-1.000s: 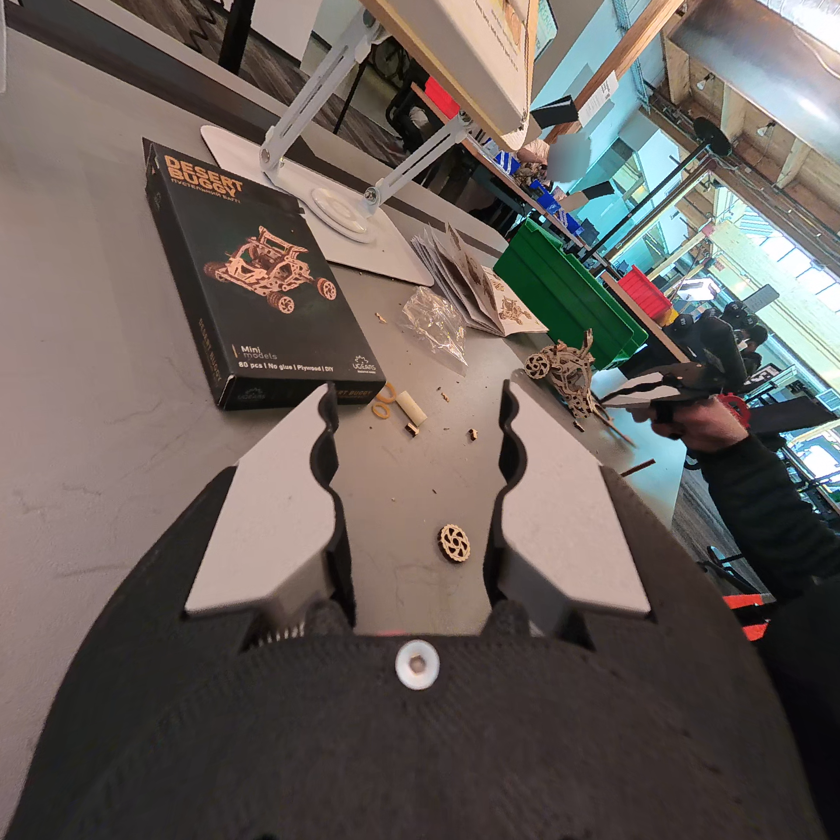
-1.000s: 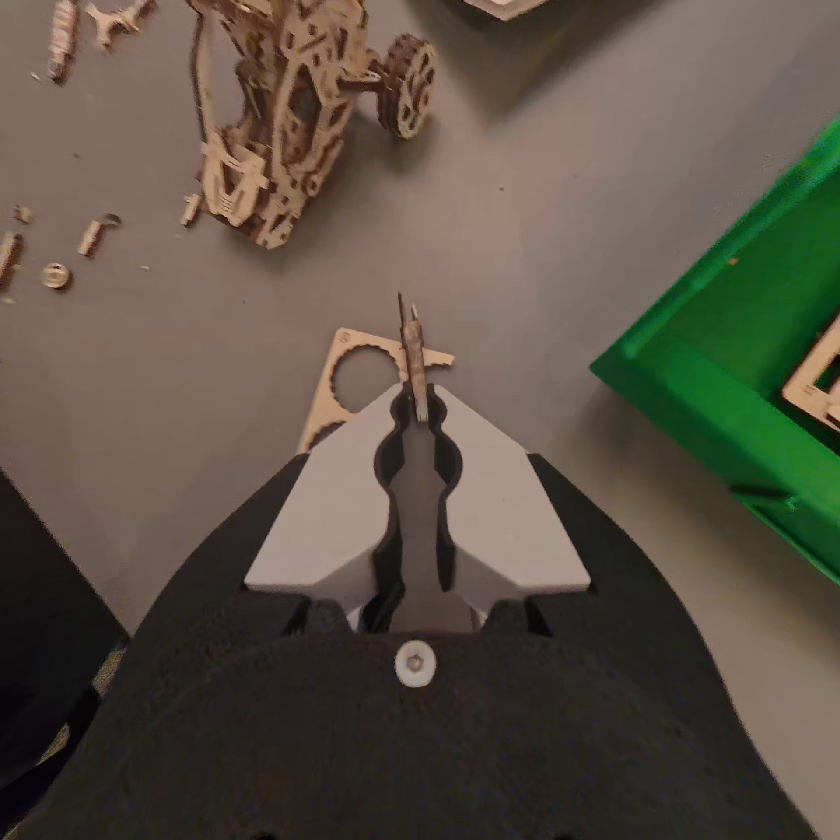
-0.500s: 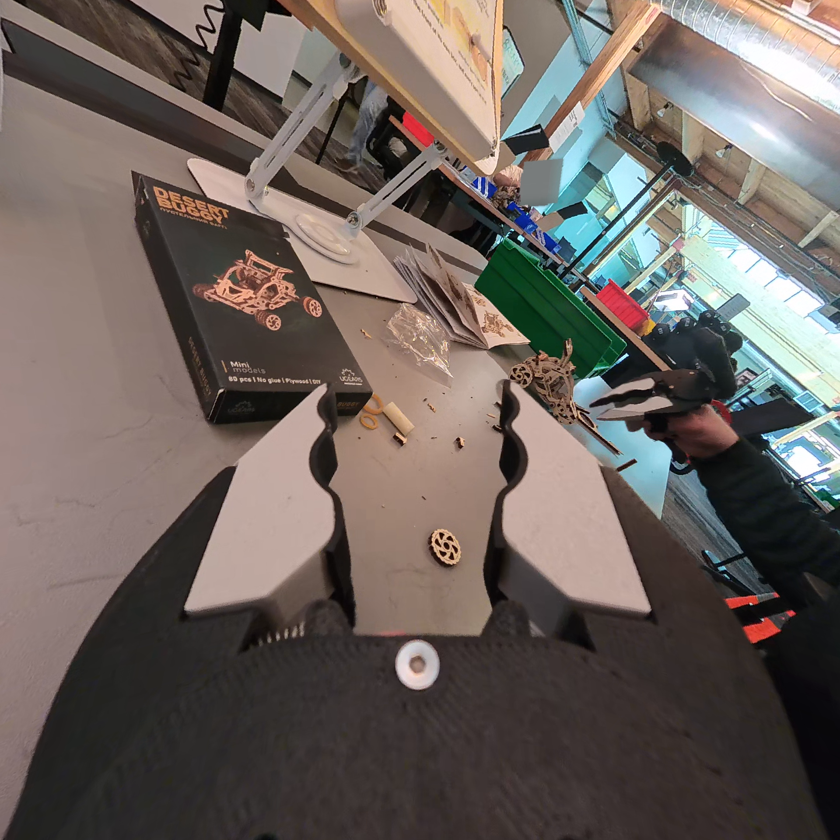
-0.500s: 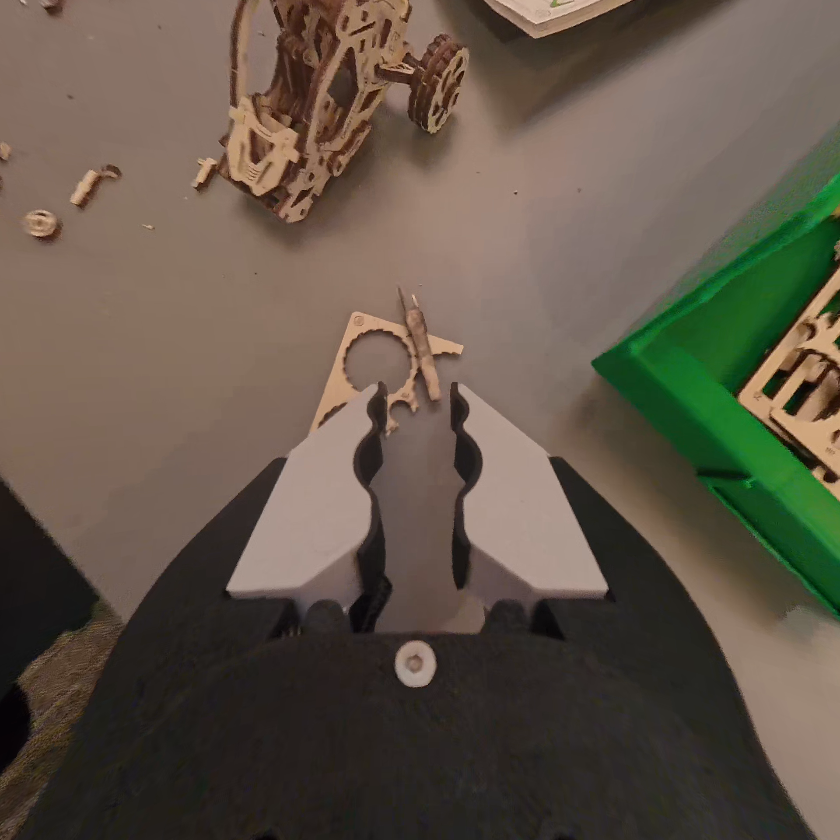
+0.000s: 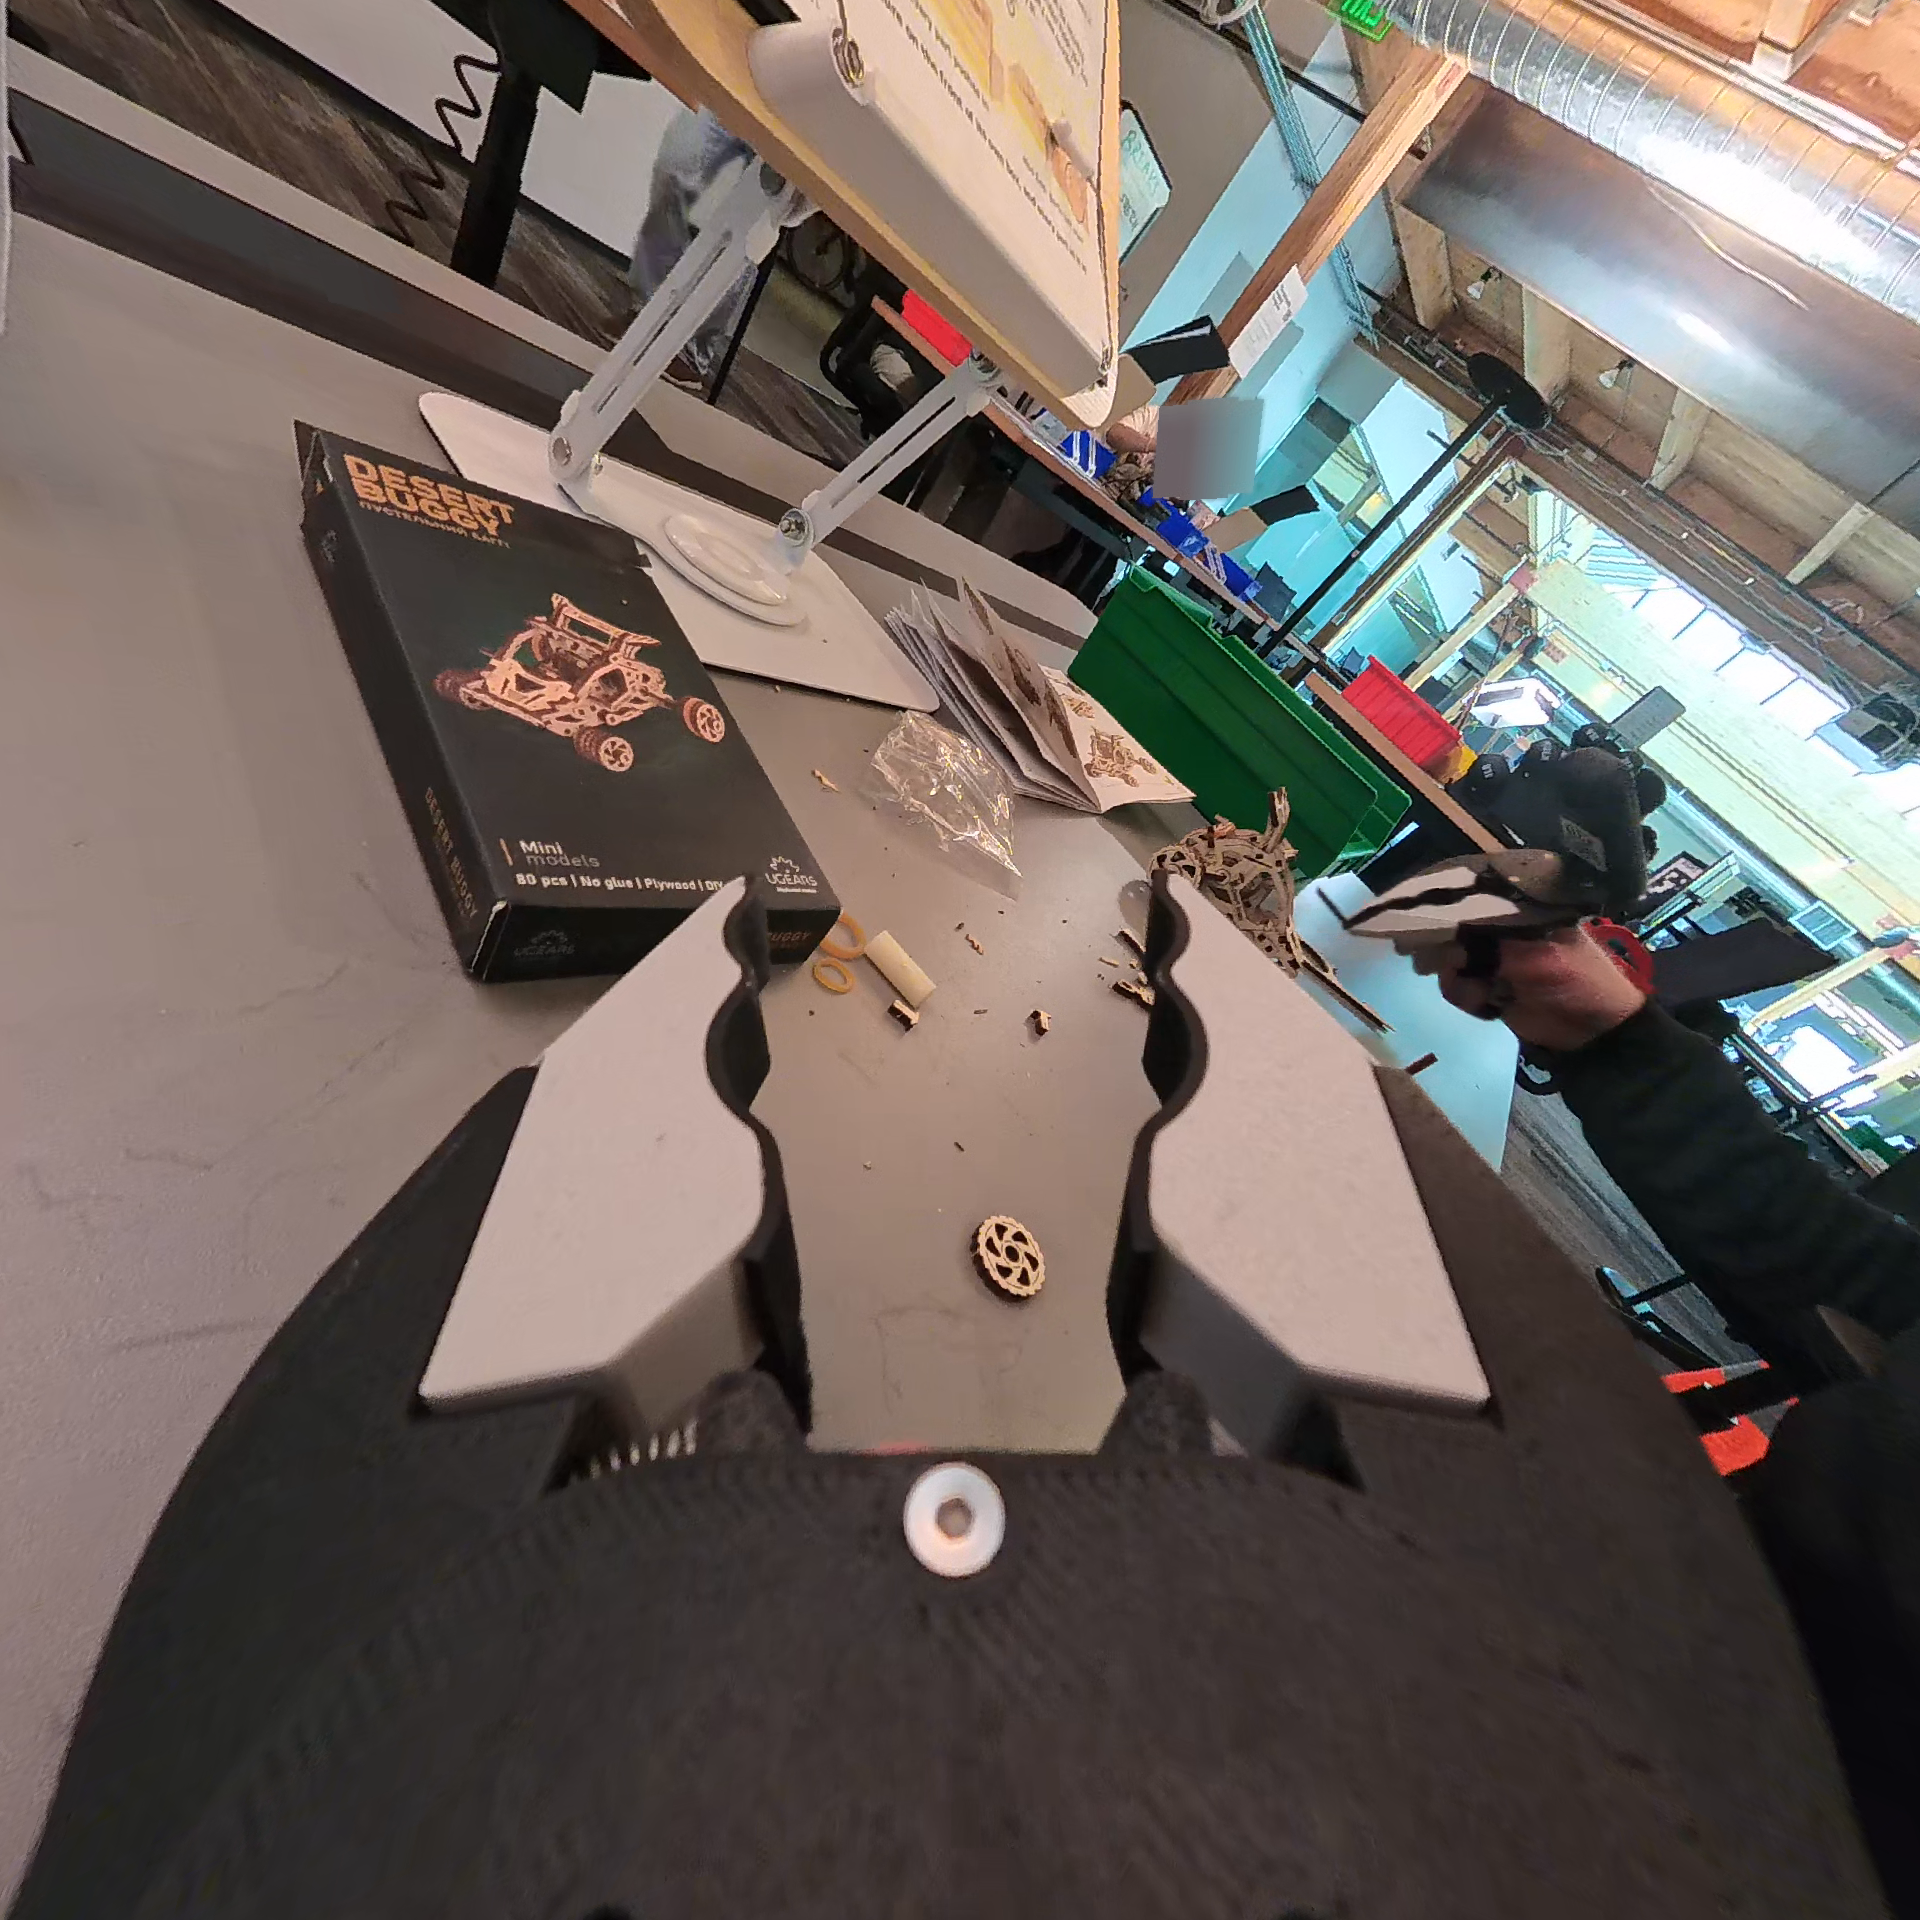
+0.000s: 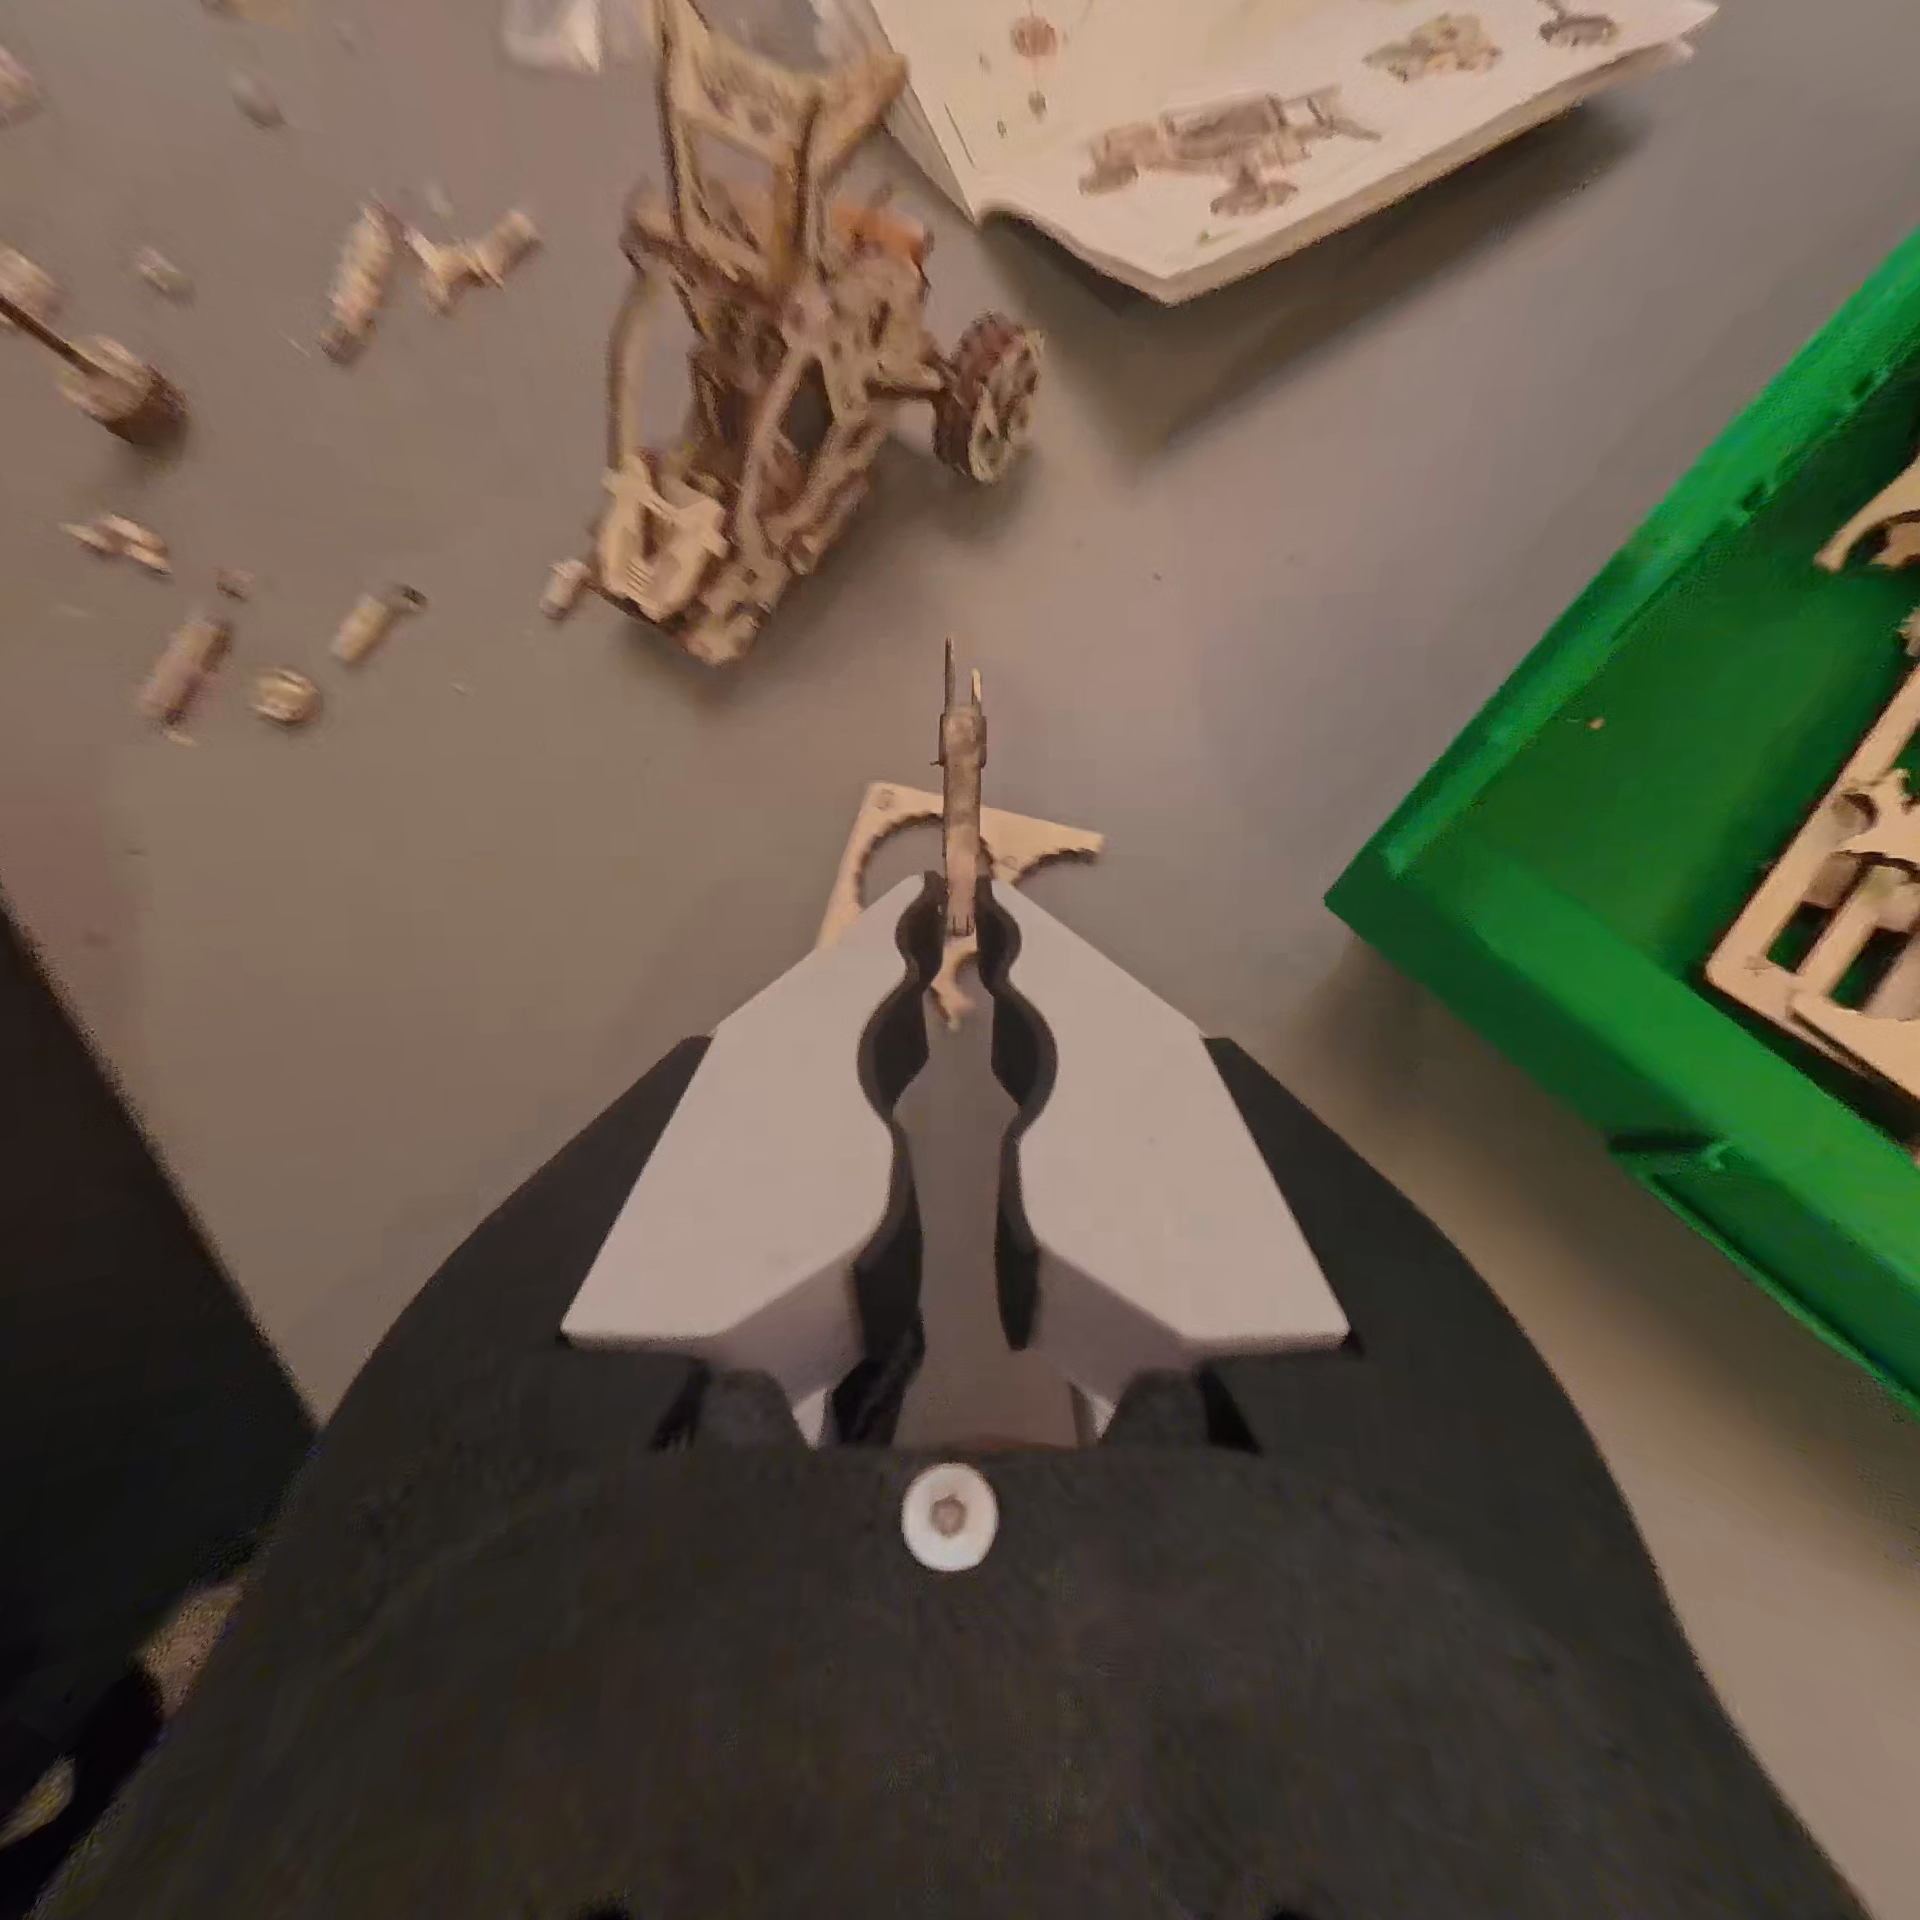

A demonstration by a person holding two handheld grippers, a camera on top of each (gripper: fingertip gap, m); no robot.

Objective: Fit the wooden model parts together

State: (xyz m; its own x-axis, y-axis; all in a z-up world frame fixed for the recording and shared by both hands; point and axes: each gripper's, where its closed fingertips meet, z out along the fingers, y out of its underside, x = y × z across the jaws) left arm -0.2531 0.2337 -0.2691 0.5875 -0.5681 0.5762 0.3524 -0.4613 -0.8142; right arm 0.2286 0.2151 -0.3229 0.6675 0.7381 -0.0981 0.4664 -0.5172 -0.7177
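Note:
In the right wrist view my right gripper [image 6: 961, 896] is shut on a thin wooden part [image 6: 961, 769] that sticks out forward past the fingertips, above a flat wooden offcut sheet [image 6: 1039, 847] on the grey table. The partly built wooden buggy [image 6: 769, 436] stands farther ahead to the left. In the left wrist view my left gripper [image 5: 951, 904] is open and empty, low over the table, with a small wooden gear [image 5: 1008, 1257] lying between its fingers. The buggy [image 5: 1236, 883] and the right gripper [image 5: 1475, 894] show farther off on the right.
A black kit box [image 5: 551, 717], a white stand [image 5: 727, 582], a booklet [image 5: 1039, 707], a clear bag [image 5: 945, 790] and a green bin [image 5: 1226, 727] lie ahead. The green bin [image 6: 1610, 883] holds wooden sheets. Loose small parts [image 6: 187, 644] are scattered to the left. About 50 cm separates my left fingertips from my right. The partly built wooden buggy [image 6: 769, 436] is about 10 cm from my right fingertips and 40 cm from my left.
The right gripper opened around the thin part half a second ago and has closed on it again, and its view now takes in more of the buggy and booklet. The left gripper has barely moved.

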